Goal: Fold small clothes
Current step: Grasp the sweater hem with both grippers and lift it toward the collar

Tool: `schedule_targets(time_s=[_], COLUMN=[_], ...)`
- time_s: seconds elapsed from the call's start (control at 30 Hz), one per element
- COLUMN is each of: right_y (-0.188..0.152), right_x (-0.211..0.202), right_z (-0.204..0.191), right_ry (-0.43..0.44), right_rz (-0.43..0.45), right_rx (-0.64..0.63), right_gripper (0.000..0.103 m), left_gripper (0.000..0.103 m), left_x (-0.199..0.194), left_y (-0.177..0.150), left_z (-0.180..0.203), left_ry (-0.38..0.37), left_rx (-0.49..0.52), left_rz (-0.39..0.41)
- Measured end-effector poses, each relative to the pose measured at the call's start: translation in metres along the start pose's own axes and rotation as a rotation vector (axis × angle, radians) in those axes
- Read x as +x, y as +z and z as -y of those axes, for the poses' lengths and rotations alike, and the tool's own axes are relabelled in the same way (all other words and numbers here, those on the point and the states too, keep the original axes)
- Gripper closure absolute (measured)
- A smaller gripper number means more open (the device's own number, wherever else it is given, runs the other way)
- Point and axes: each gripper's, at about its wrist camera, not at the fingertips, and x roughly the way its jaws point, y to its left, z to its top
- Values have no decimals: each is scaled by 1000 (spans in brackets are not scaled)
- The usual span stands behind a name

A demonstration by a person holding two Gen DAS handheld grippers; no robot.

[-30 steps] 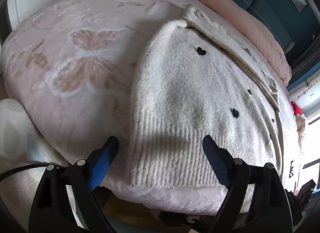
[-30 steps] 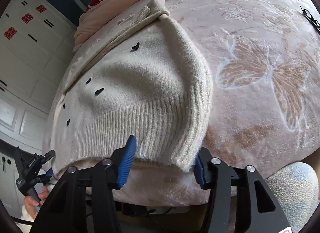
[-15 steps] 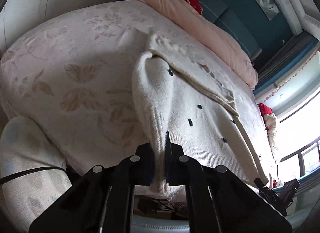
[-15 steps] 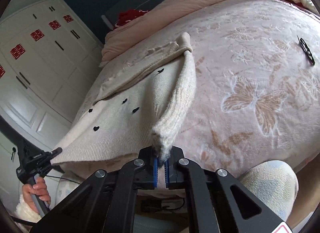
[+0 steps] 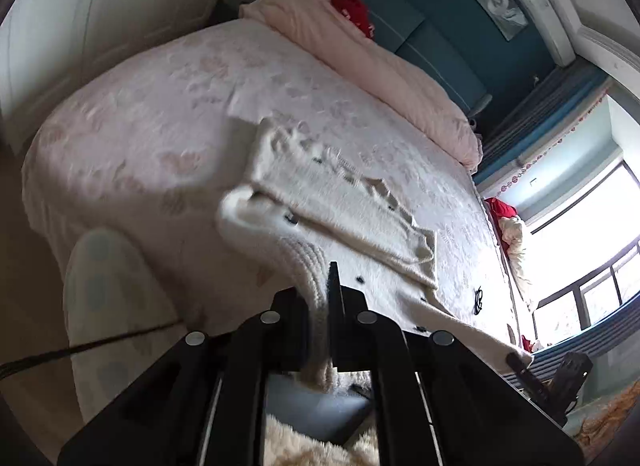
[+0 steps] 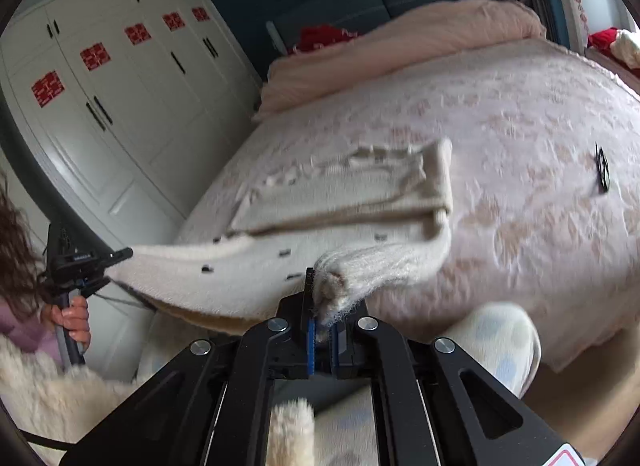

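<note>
A cream knitted sweater (image 5: 352,201) with small black heart marks lies on the bed, and its lower part hangs lifted off the bedspread. My left gripper (image 5: 320,306) is shut on one corner of the ribbed hem. My right gripper (image 6: 322,306) is shut on the other hem corner, bunched between its blue pads. In the right wrist view the sweater (image 6: 340,193) stretches left to the left gripper (image 6: 100,266), which a hand (image 6: 72,318) holds. The right gripper (image 5: 560,378) shows at the far right of the left wrist view.
The bed has a pink butterfly-pattern bedspread (image 5: 160,125) and a pink duvet (image 5: 380,65) at its head. A small black item (image 6: 602,169) lies on the bedspread to the right. White wardrobes (image 6: 120,105) stand at the left. A knee in pale patterned trousers (image 6: 500,346) is near the bed's edge.
Both grippers went from open around the hem to shut on it. They then rose and pulled back, lifting the hem off the bed.
</note>
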Motion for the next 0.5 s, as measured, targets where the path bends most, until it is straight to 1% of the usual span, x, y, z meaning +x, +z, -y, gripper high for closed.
schedule_targets(time_s=[0.03,0.1,0.13,0.2,0.23,0.27,0.3,0.33,0.37,0.4,0.43,0.47,0.5], right_y=[19,53,71,100,113,125,133,142,147,151,153,153,152], right_x=[10,40,61,106,131,154,177,203,225,247,270,288,302], right_z=[7,22,30,51,64,75,85,96,104,113,125,133,140], right_ry=[16,-3,-10,-35,-40,-69,-81,-95,-125,-138,-148,-185,-217], right_rz=[47,121,141,164,156,152,138,112,98,78,40,15,-2], right_rx=[3,-4,-5,24,47,68,84,103,123,149,184,209,224], right_gripper=[98,98,98,98,98,98,98,98,97,96,95,88,84], left_gripper=[97,97,97,97,97,97,96,96,96,95,92,92,89], left_x=[12,49,67,109,135,162,193,220,242,271,293,314,335], left_y=[15,49,64,93,108,121,135,144,150,157,158,159,158], left_z=[9,26,30,38,41,42,41,38,35,30,24,15,5], left_ry=[0,26,37,48,87,113,154,186,208,248,272,302,339], left_rx=[43,129,142,160,164,175,188,180,184,174,161,144,109], left_rz=[38,103,124,134,153,147,141,132,113,96,70,31,-5])
